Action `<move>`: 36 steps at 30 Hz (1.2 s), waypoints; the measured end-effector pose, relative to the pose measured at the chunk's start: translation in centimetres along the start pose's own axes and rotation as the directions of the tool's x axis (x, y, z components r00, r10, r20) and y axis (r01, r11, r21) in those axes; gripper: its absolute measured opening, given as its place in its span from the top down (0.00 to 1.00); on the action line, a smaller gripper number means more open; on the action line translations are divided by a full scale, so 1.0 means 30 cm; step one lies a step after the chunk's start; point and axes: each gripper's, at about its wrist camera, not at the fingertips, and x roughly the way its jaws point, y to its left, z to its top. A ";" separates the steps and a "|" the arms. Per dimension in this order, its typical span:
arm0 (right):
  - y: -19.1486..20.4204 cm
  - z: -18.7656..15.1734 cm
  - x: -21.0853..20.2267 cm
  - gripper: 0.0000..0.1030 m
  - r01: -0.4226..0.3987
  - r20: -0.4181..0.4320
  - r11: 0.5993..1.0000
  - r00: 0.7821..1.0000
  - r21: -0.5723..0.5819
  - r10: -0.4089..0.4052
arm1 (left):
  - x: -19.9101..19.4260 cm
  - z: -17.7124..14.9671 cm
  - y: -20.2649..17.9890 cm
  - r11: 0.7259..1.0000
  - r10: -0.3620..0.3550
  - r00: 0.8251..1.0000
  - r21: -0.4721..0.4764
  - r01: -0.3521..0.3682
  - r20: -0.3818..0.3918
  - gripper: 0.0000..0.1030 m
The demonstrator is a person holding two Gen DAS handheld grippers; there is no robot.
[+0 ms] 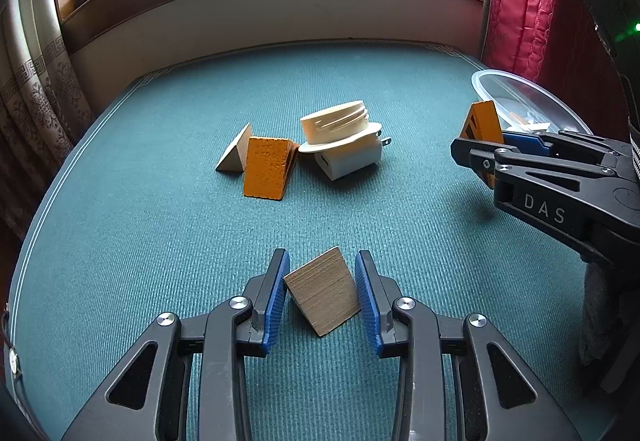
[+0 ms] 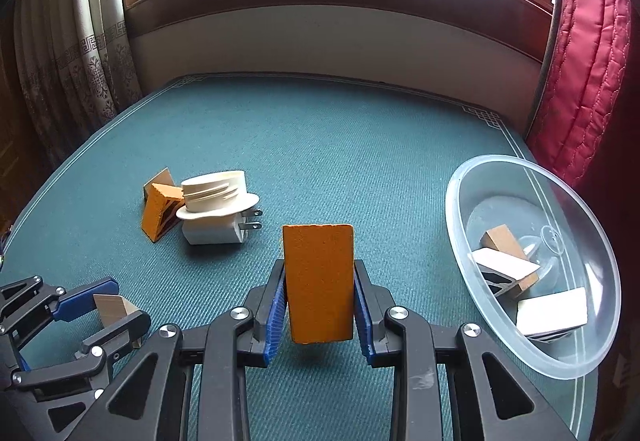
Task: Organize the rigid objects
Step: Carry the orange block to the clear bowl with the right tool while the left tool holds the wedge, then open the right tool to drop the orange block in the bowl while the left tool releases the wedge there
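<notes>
My left gripper (image 1: 322, 281) is open around a tan wooden wedge (image 1: 323, 291) lying on the green cloth; the pads sit close on each side of it. It also shows in the right wrist view (image 2: 112, 307). My right gripper (image 2: 320, 301) is shut on an orange wedge block (image 2: 319, 281), held upright above the cloth, left of the clear bowl (image 2: 460, 225). In the left wrist view the right gripper (image 1: 486, 155) holds the orange block (image 1: 482, 125) beside the bowl (image 1: 484, 79). The bowl holds several blocks (image 2: 508, 261).
A pile sits mid-table: a tan wedge (image 1: 236, 153), another orange wedge (image 1: 266, 171), a cream round flanged cap (image 1: 340, 129) resting on a white plug adapter (image 1: 352, 159). A red quilted cloth (image 2: 580, 81) hangs at the right, patterned curtains (image 2: 80, 61) at the left.
</notes>
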 end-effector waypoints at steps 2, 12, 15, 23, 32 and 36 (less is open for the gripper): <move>-0.011 0.003 -0.003 0.69 -0.001 0.001 1.000 1.000 0.014 0.001 | 0.001 -0.001 0.001 1.000 0.002 1.000 0.002 -0.002 0.001 0.66; -0.103 0.032 -0.064 0.69 0.016 0.055 0.995 0.998 0.103 -0.021 | 0.006 -0.002 -0.003 1.000 0.016 1.000 0.009 -0.016 0.003 0.66; -0.157 0.043 -0.083 0.69 0.035 0.071 0.988 0.996 0.150 -0.046 | 0.008 0.003 -0.017 1.000 0.025 1.000 0.012 -0.025 0.003 0.66; -0.334 0.055 -0.132 0.69 0.091 0.094 0.952 0.988 0.292 -0.124 | -0.001 0.017 -0.039 1.000 0.027 1.000 0.015 -0.027 0.000 0.66; -0.505 0.034 -0.129 0.69 0.168 0.070 0.890 0.974 0.425 -0.217 | -0.058 0.056 -0.101 0.998 0.018 0.999 0.064 -0.020 0.035 0.66; -0.551 0.023 -0.121 0.68 0.198 0.061 0.865 0.966 0.460 -0.253 | -0.087 0.092 -0.152 0.995 0.014 0.998 0.095 -0.020 0.065 0.66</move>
